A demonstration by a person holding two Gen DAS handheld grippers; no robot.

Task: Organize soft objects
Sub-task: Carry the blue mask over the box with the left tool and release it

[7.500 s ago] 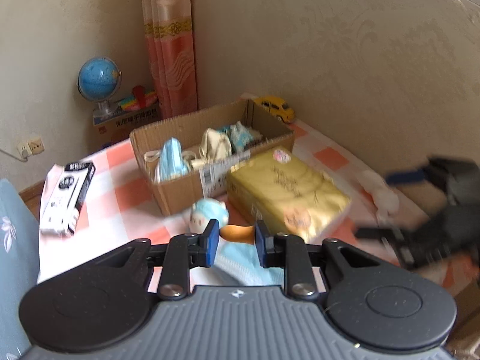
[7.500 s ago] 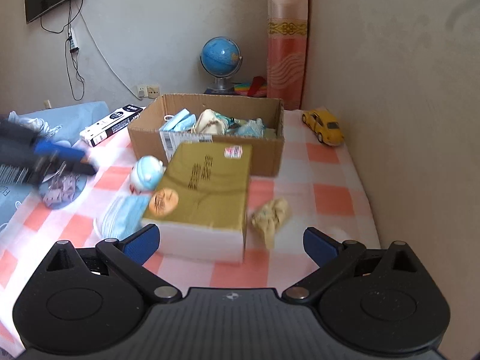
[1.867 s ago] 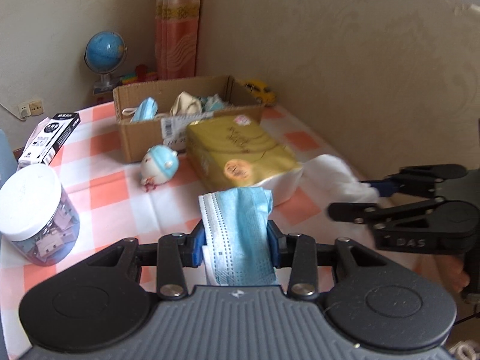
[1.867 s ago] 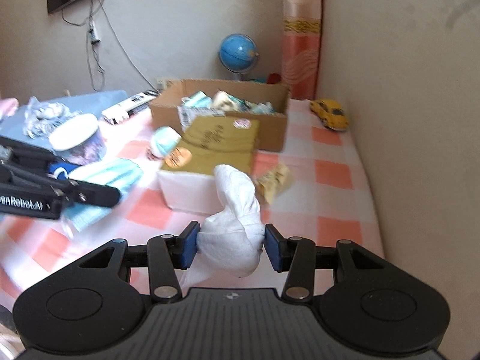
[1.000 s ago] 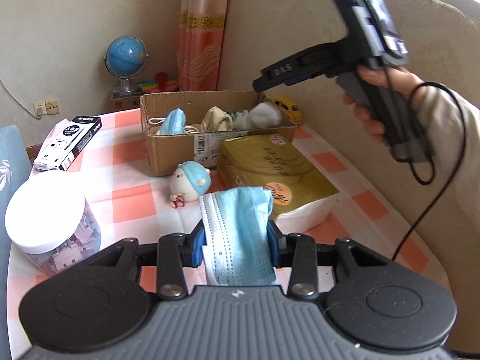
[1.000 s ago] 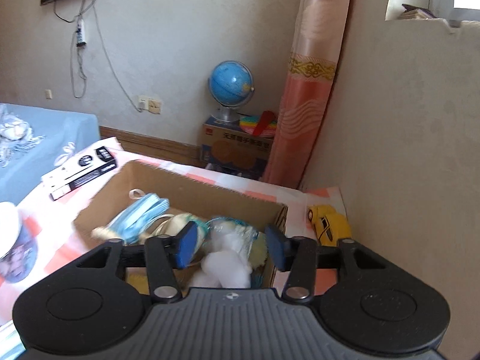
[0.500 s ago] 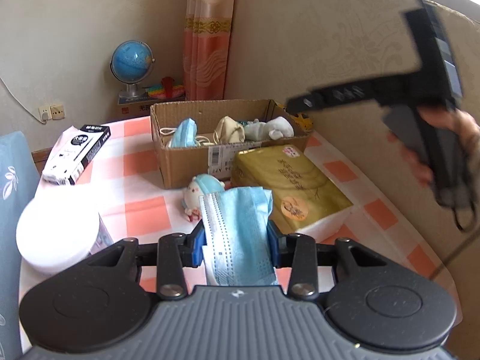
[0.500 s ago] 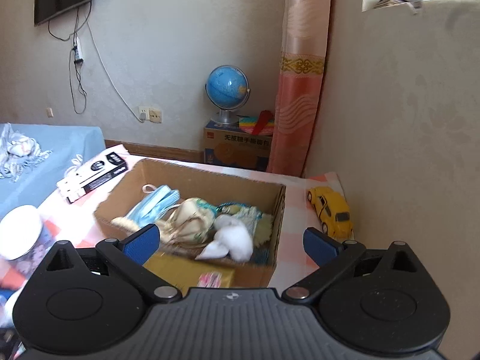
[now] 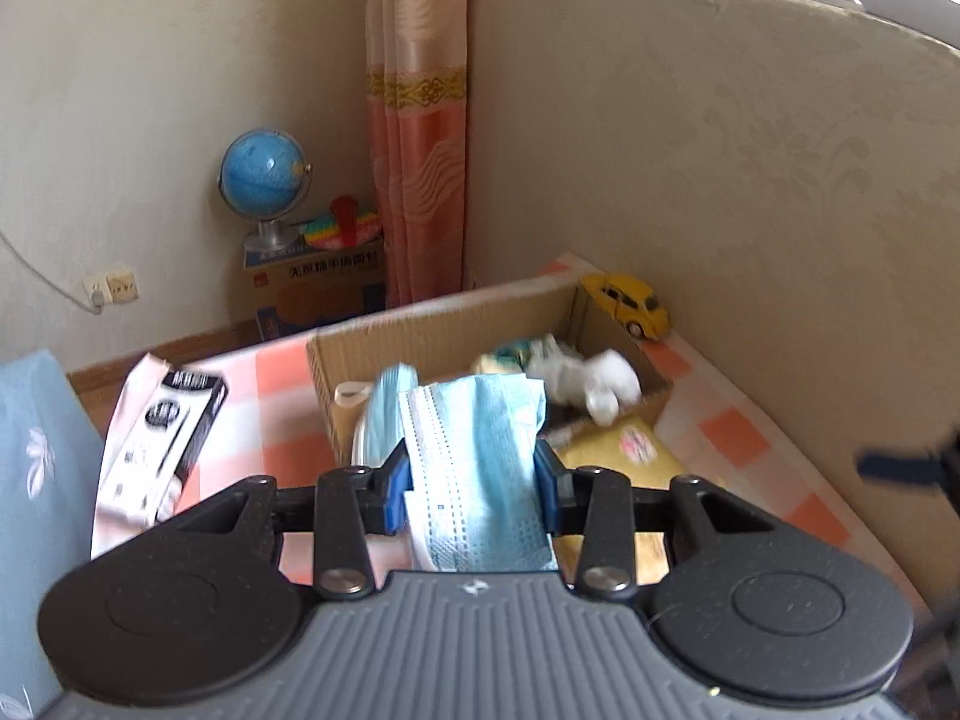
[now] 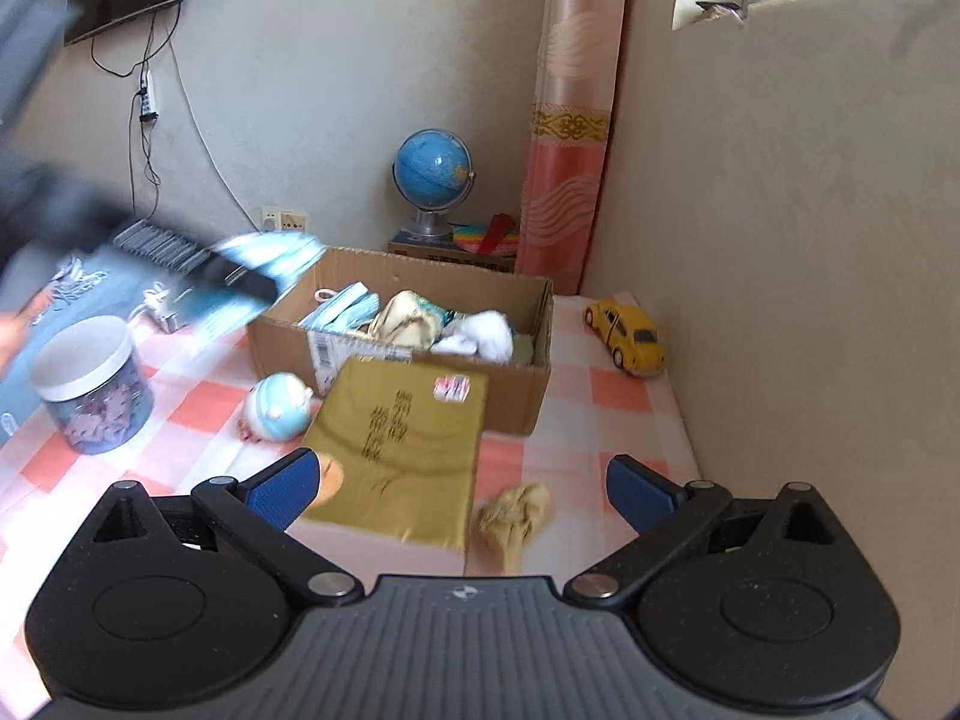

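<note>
My left gripper is shut on a folded blue face mask and hovers just in front of the open cardboard box. In the right wrist view it shows blurred at the left, holding the mask near the box's left corner. My right gripper stands wide open with nothing between its fingers, over the gold tissue pack and back from the box. Inside the box lie a white cloth, a beige cloth and another blue mask. A crumpled beige cloth lies on the checked tablecloth near my right fingertip.
A round blue plush toy sits in front of the box, and a white-lidded jar stands at the left. A yellow toy car is by the wall on the right. A black-and-white carton lies left of the box. A globe stands behind.
The right gripper opened, left the white cloth in the box and drew back over the tissue pack. The left gripper carried the mask forward and up towards the box.
</note>
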